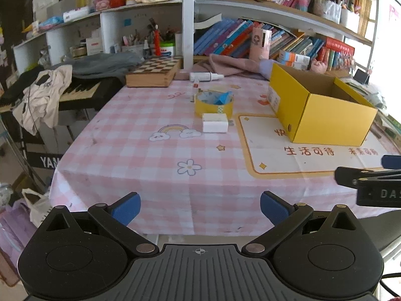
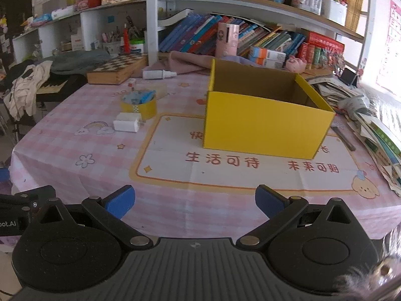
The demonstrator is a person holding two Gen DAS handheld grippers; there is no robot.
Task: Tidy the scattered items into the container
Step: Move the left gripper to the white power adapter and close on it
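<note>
An open yellow cardboard box (image 1: 318, 110) (image 2: 263, 123) stands on the pink checked tablecloth. Left of it lie a yellow tape roll (image 1: 214, 104) (image 2: 139, 106) with blue paper inside, a white charger plug (image 1: 215, 123) (image 2: 126, 125), and farther back a white dropper bottle (image 1: 205, 76) (image 2: 159, 74) and a small red-and-white item (image 1: 196, 84) (image 2: 131, 82). My left gripper (image 1: 200, 210) is open and empty over the table's front edge. My right gripper (image 2: 195, 204) is open and empty in front of the box; it also shows in the left wrist view (image 1: 371, 180).
A wooden chess box (image 1: 154, 71) sits at the table's back left, with pink cloth (image 1: 233, 66) behind the box. Stacked papers and books (image 2: 371, 123) crowd the table's right side. A keyboard with clothes (image 1: 50, 95) stands left of the table. Bookshelves line the back.
</note>
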